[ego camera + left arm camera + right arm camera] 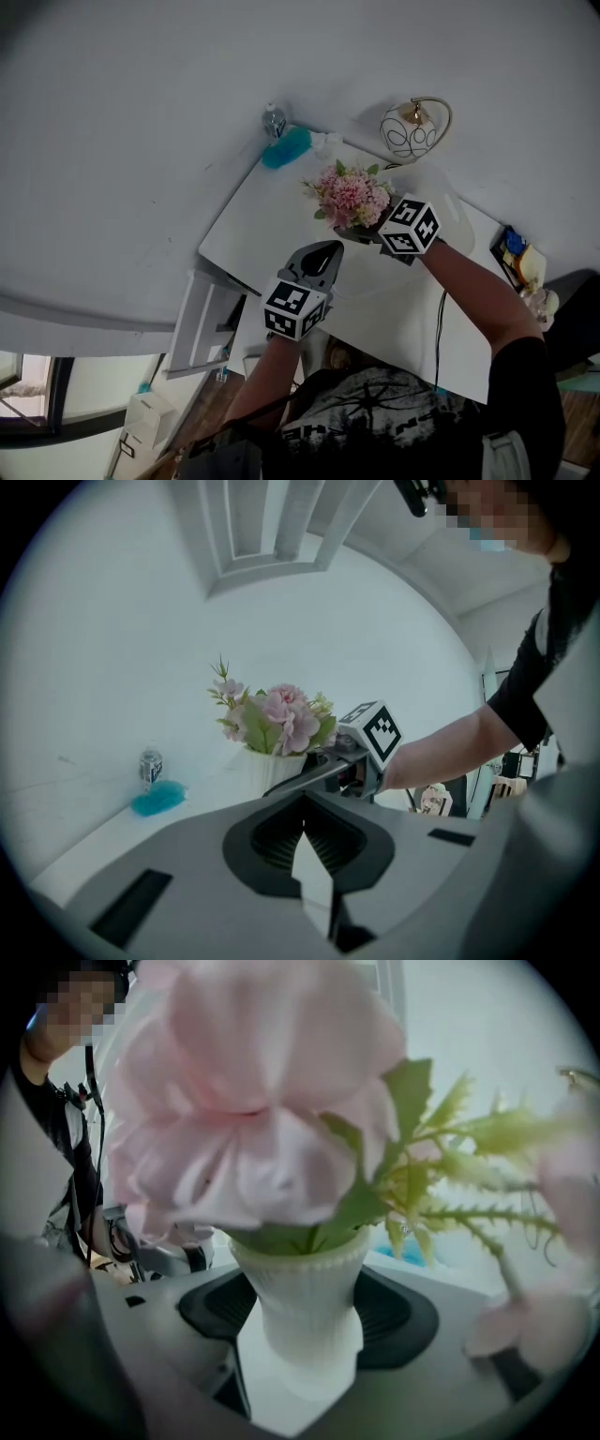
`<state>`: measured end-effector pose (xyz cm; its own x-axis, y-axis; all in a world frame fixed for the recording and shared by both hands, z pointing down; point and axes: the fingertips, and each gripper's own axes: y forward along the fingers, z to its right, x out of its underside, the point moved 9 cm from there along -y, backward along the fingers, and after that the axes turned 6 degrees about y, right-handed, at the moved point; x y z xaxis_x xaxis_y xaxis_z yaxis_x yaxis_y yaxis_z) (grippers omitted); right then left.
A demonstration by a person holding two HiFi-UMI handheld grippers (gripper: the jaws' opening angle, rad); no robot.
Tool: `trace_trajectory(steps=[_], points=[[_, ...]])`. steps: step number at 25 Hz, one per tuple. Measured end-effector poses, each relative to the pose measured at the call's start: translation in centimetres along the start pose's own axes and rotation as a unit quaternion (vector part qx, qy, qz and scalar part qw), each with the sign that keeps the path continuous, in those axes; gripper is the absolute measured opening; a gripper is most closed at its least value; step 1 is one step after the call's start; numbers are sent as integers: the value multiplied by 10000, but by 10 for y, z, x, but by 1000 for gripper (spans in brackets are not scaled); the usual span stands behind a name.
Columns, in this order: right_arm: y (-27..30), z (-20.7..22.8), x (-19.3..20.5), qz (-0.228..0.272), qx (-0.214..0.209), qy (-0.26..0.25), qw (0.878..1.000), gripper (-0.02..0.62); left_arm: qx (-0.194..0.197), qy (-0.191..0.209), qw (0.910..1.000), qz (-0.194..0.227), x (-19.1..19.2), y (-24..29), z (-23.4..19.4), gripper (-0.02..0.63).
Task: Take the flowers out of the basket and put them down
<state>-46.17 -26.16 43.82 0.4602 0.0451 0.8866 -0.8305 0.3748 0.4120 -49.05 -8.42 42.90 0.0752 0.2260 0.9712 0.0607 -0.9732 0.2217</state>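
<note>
A bunch of pink flowers (349, 193) with green sprigs stands in a white ribbed vase (305, 1307) on the white table (403, 309). My right gripper (364, 231) is at the vase's base, and the right gripper view shows its jaws closed on either side of the vase. The blooms (253, 1110) fill most of that view. My left gripper (325, 249) hovers over the table just short of the vase, shut and holding nothing. In the left gripper view the flowers (279, 719) and the right gripper's marker cube (377, 731) lie straight ahead.
A round white wire basket with a gold handle (412, 129) stands behind the flowers at the table's far edge. A blue cloth-like thing (286, 147) and a small bottle (273, 120) sit at the far left corner. Small items (520, 261) lie past the right edge.
</note>
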Motion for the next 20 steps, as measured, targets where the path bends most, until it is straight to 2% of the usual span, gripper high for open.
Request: trace_trajectory(steps=[6, 14, 20], points=[[-43, -17, -24, 304, 152, -123, 9993, 330, 64, 159, 9997, 145, -15, -2, 12, 11], [-101, -37, -41, 559, 575, -143, 9967, 330, 151, 345, 9986, 375, -36, -5, 32, 11], [-147, -58, -51, 726, 805, -164, 9940, 330, 377, 539, 9968, 452, -51, 0, 59, 11]])
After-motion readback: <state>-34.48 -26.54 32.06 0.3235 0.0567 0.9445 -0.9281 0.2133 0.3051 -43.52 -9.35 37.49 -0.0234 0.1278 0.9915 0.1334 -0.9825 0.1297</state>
